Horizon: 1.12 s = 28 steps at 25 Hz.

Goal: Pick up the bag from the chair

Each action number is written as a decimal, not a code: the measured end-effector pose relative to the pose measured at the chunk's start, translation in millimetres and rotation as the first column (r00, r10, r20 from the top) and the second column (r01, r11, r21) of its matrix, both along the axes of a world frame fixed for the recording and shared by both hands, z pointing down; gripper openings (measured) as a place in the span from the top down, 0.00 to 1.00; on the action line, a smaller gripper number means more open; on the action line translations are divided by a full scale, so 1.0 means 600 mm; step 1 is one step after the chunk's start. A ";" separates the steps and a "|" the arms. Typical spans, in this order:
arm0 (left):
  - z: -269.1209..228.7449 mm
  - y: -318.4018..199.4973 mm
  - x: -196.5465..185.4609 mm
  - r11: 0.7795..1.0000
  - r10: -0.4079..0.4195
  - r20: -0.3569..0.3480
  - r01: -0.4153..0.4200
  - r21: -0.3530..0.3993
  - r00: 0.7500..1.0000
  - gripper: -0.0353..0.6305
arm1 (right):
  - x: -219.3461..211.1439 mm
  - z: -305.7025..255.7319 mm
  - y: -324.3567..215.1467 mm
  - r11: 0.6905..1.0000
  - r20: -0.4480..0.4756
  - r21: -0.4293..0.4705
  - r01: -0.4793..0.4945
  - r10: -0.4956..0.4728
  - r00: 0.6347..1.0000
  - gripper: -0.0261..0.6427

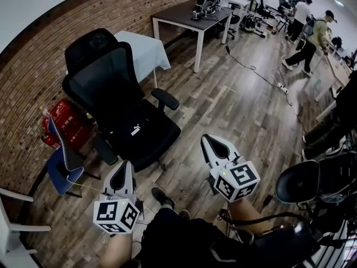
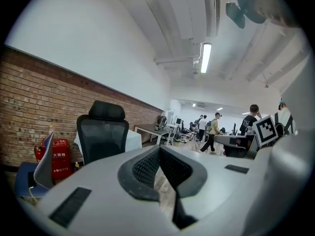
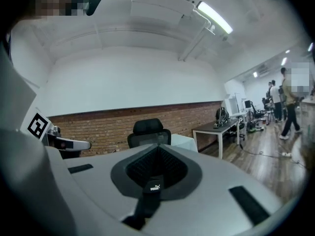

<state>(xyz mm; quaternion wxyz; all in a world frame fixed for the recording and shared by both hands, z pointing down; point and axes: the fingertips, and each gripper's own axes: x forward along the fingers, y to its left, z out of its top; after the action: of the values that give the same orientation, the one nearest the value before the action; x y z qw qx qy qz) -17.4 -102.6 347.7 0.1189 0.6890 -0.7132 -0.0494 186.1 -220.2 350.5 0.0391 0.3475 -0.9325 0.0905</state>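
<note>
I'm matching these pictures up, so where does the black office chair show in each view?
Head view: the black office chair is left of centre, beside the brick wall.
Left gripper view: the chair is at lower left, its back facing the camera.
Right gripper view: the chair is in the centre, just below the middle.
Shared landmark: the brick wall behind the chair.

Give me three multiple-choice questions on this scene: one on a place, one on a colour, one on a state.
1. Where is the bag? A on the chair seat; B on the floor; C on a desk.
2. The extinguisher box is: A blue; B red; C green.
3. The right gripper is: A wide open; B clamped on the bag; C shut, empty.
Answers: A, it lies on the seat; B, it shows red; C, its fingers meet with nothing clamped.
</note>
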 end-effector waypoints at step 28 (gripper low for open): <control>0.047 -0.166 -0.417 0.973 -0.215 -0.112 0.223 0.062 0.970 0.93 | -0.432 0.030 -0.297 0.981 -0.232 0.028 0.191 -0.180 0.956 0.90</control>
<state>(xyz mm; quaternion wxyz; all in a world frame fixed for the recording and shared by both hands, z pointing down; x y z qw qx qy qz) -267.6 -202.5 375.6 0.1243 0.6064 -0.7754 -0.1246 -73.2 -398.5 368.3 0.1457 0.2674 -0.9522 0.0226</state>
